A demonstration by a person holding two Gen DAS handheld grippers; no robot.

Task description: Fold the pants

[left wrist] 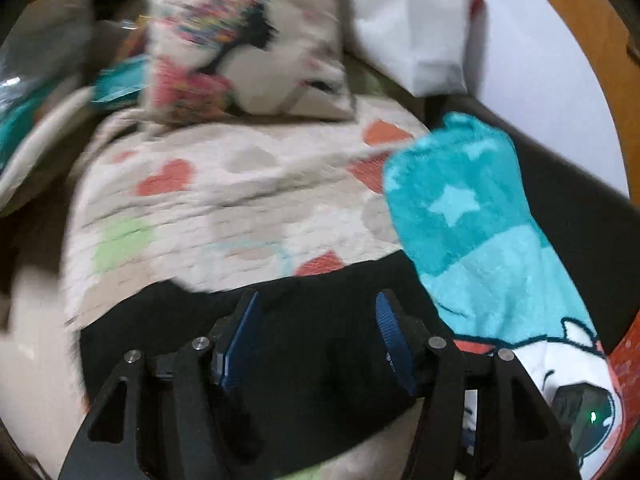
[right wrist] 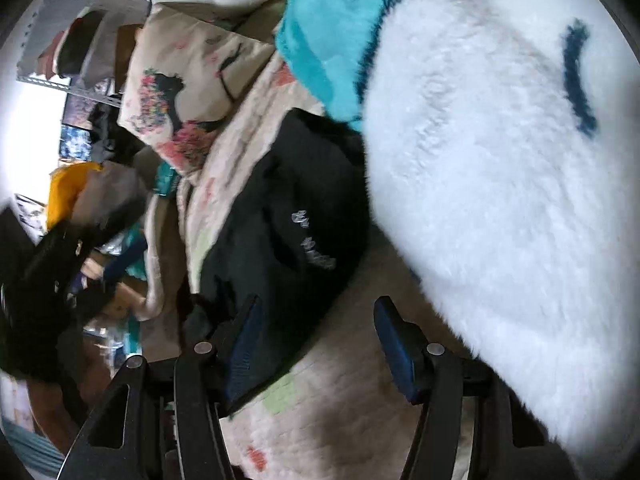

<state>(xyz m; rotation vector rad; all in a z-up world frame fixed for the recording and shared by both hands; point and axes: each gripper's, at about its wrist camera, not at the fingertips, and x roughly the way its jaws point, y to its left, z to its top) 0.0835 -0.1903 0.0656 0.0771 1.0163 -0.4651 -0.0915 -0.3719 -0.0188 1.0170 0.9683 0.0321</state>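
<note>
The black pants (left wrist: 320,344) lie on a quilted bedspread with heart shapes (left wrist: 224,208). In the left wrist view my left gripper (left wrist: 318,304) is open, its blue pads apart, right over the pants' far edge with black cloth between and under the fingers. In the right wrist view the pants (right wrist: 288,216) lie bunched, with a small white logo, ahead and left of my right gripper (right wrist: 316,312). That gripper is open and empty; its left finger (right wrist: 244,340) overlaps the pants' near edge, its right finger is over the bedspread (right wrist: 340,400).
A teal and white fluffy blanket (left wrist: 472,216) lies right of the pants and fills the right of the right wrist view (right wrist: 500,200). A printed pillow (left wrist: 244,48) and a white cloth (left wrist: 412,20) sit at the bed's far end. Clutter and shelves stand at left (right wrist: 80,80).
</note>
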